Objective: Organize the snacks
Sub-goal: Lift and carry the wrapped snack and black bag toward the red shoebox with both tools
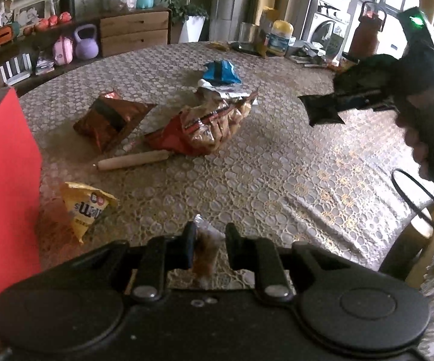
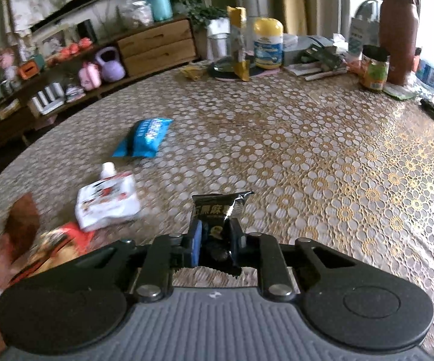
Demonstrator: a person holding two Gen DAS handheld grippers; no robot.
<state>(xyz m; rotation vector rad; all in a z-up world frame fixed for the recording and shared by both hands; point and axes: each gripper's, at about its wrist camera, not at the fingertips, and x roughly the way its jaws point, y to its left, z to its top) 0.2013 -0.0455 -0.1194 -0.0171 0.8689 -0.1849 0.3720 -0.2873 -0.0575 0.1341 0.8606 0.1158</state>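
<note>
Between the right claw [image 2: 214,239] pads sits a pinched black snack packet [image 2: 220,210], lifted off the surface [image 2: 307,156]; left claw [image 1: 210,248] pinches a small clear-wrapped snack [image 1: 205,249] — both carrying, red box [image 1: 6,180] left of it likely next.

Wide bare stretch of lace tablecloth [image 2: 322,156] open across right half of table; free passage there. Left side crowded: red box [image 1: 6,186] upright at near left edge, yellow packet [image 1: 86,207] just beside it. Mid-table cluster blocking: brown bag [image 1: 108,120], clear bag of biscuits [image 1: 204,126], wooden stick [image 1: 132,161] against it, blue packet [image 2: 144,138], white pouch [image 2: 107,201]. Far edge walled by yellow-lidded tub [image 2: 268,45], jar [image 2: 374,69], brown bottle [image 2: 398,27].
</note>
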